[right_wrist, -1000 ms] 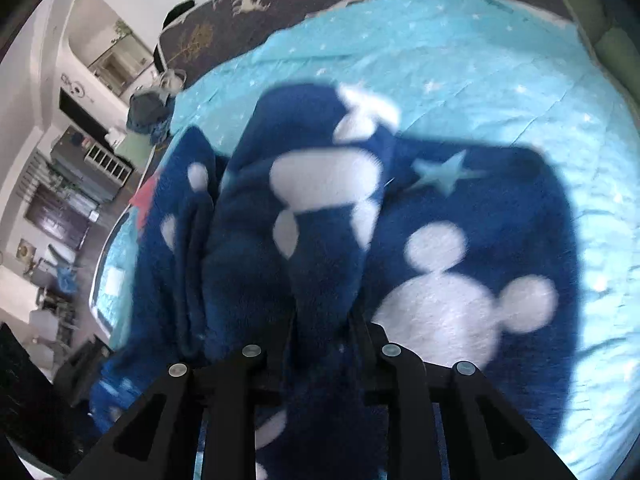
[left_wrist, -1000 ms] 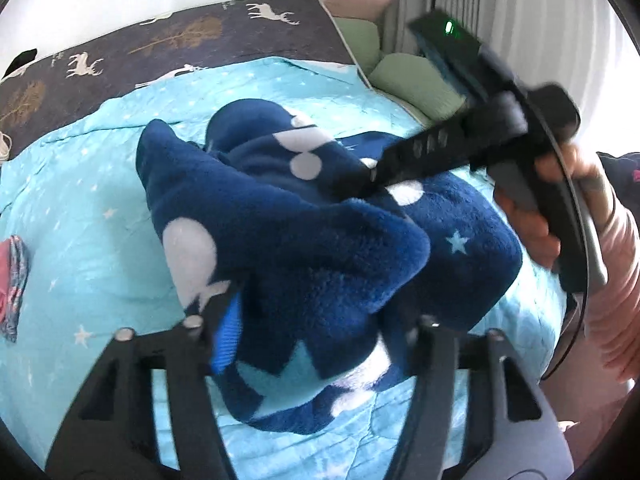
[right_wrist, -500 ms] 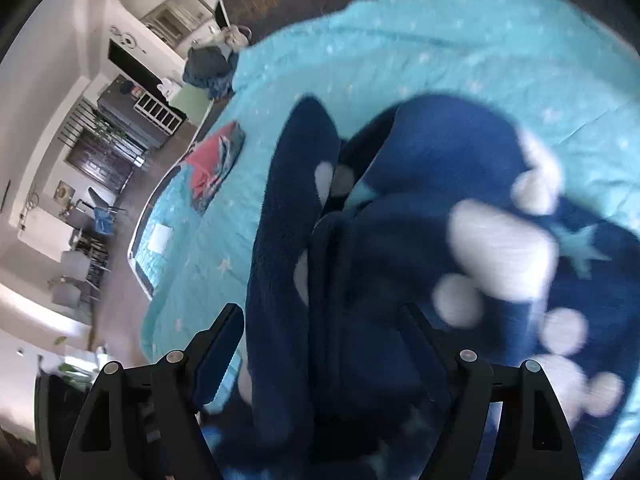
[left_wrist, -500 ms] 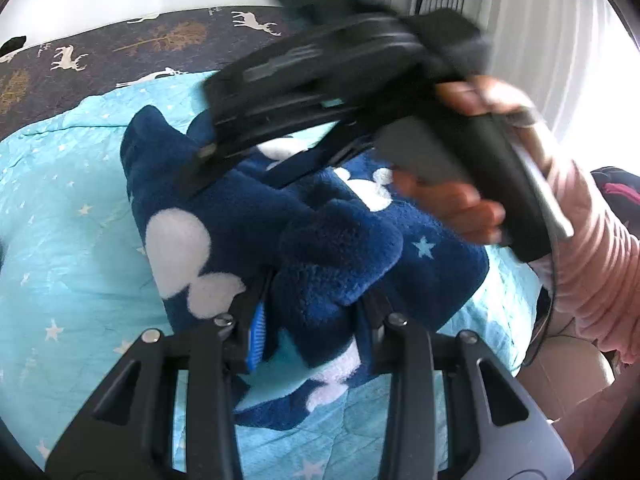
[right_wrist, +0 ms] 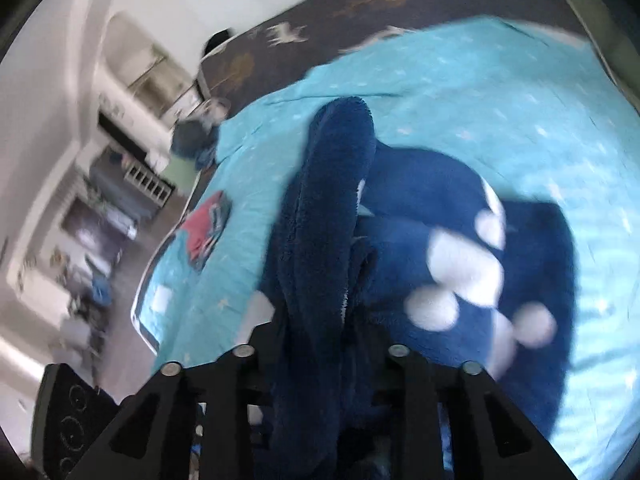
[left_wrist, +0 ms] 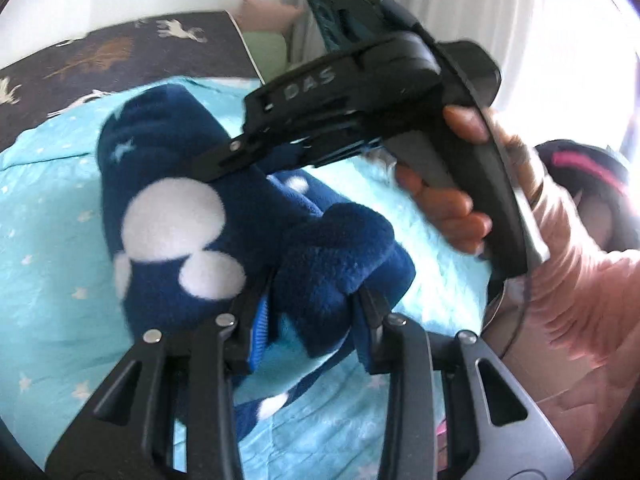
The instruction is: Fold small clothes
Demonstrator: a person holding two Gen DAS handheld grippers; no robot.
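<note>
The right claw (right_wrist: 320, 360), raised since before, closes on bunched navy fleece (left_wrist: 172, 216); left claw (left_wrist: 312, 320) pinches it.

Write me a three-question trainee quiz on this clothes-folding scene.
1. True or false: the blue fleece garment lies on a turquoise bedspread.
2. What sits between the left gripper fingers? A) fleece B) a pillow C) nothing
3. Which colour are the big round spots on the garment?

Key
1. True
2. A; the right gripper also has fleece between its closing jaws.
3. White
</note>
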